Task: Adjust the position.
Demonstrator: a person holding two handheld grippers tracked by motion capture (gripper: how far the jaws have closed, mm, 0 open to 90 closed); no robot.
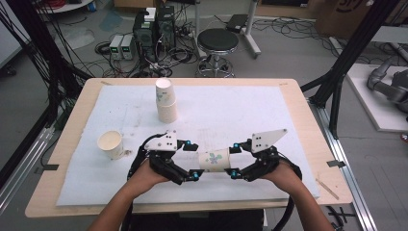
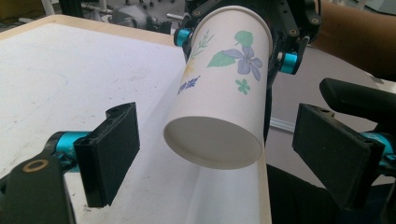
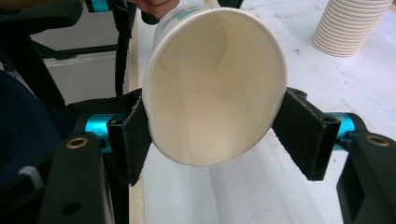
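The right gripper (image 1: 234, 161) squeezes the cup (image 1: 214, 160) on its side above the table (image 1: 298, 101), the left gripper (image 1: 191, 159) has let go and stands wide, so next the cup probably goes onto the stack (image 1: 166, 98).

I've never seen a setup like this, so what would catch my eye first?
A flowered paper cup held sideways in the air between two hand-held tools near the table's front edge. The right tool clamps its rim end, while the left tool stands open around its base. Behind stands an upside-down cup stack; to the left, a lone cup.
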